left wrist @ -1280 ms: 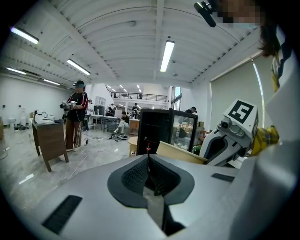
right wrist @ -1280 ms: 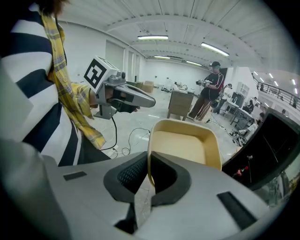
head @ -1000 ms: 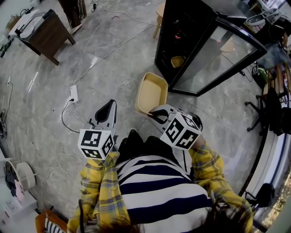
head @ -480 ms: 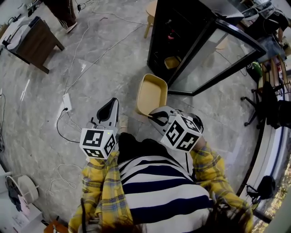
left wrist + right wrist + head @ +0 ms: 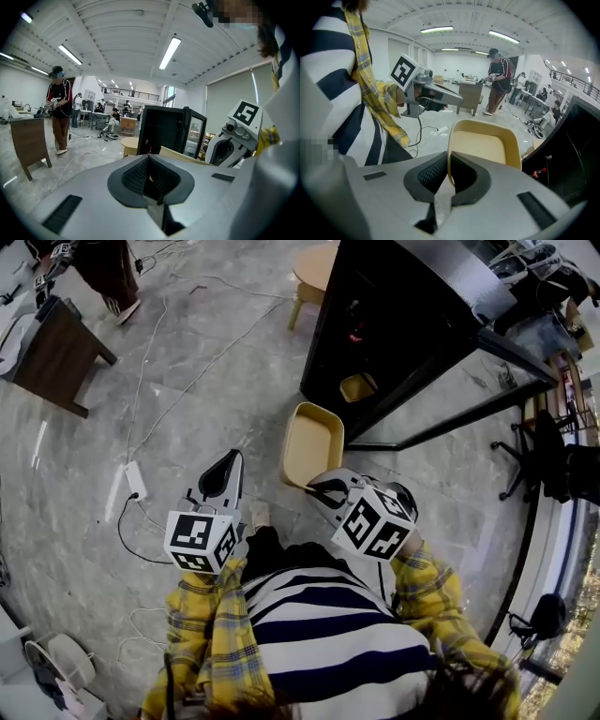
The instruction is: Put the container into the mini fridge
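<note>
A pale yellow, empty container [image 5: 313,443] hangs in the air in front of me, its near rim pinched by my right gripper [image 5: 317,487], which is shut on it. In the right gripper view the container [image 5: 483,146] stands just beyond the jaws, tilted upward. My left gripper [image 5: 225,470] is shut with nothing in it; its closed jaws [image 5: 149,174] point towards the fridge. The black mini fridge [image 5: 380,334] stands ahead with its glass door [image 5: 469,395] swung open to the right. A yellow object [image 5: 359,387] lies low inside it.
A white power strip [image 5: 135,481] and cables lie on the marble floor to the left. A dark wooden table [image 5: 56,357] stands far left, a round wooden stool [image 5: 313,271] beside the fridge. A person [image 5: 57,115] with grippers stands far off. Chairs crowd the right edge.
I have moved closer to the fridge: it has grown and shifted downward in the head view. Both grippers hold the same pose, with the container still in the right one.
</note>
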Tool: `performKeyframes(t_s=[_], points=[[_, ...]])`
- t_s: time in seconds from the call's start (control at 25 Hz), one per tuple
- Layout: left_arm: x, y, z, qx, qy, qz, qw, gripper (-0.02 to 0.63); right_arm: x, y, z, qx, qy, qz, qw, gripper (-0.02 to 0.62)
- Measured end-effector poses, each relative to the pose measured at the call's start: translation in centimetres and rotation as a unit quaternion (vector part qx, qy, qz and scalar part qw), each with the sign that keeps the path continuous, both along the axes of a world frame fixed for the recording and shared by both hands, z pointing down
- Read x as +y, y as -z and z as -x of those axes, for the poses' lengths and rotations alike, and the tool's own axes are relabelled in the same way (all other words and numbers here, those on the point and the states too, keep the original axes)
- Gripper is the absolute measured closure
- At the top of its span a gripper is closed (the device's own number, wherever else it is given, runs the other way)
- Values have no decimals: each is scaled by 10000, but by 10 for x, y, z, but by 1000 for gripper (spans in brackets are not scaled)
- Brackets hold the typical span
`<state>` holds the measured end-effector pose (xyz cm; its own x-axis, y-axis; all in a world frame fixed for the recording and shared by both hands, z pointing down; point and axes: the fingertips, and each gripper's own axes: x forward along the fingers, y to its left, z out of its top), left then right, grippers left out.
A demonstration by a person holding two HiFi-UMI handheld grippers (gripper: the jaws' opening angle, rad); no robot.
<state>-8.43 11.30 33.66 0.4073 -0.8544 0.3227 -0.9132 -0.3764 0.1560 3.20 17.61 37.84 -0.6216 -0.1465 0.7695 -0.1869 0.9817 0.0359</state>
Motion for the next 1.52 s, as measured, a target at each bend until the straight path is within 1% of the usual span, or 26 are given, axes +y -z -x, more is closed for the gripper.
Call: performKeyframes(t_s=[0.32, 0.52, 0.72, 1.0, 1.28, 1.52], points=[[-59, 2, 18, 32, -543, -42, 9985, 588, -56, 6, 33, 59, -293, 22, 9995, 560], [-81, -4, 29, 69, -803, -4, 9967, 588, -78, 4, 50, 83, -493, 27, 9987, 560], [-106, 3, 32, 103, -1022, -92, 9947, 588, -104, 10, 55, 94, -698, -61, 9975, 560], [-138, 14, 15, 134, -1217, -246, 9922, 588, -135, 18, 43, 211, -872, -137, 9959, 560], [-181, 32, -8, 223, -1174, -509, 9915, 588, -182, 36, 21, 245, -925, -339, 9948, 560], [-218, 42, -37, 254, -1183, -610, 9908, 588, -226, 51, -4, 346, -966, -428, 9938, 560]])
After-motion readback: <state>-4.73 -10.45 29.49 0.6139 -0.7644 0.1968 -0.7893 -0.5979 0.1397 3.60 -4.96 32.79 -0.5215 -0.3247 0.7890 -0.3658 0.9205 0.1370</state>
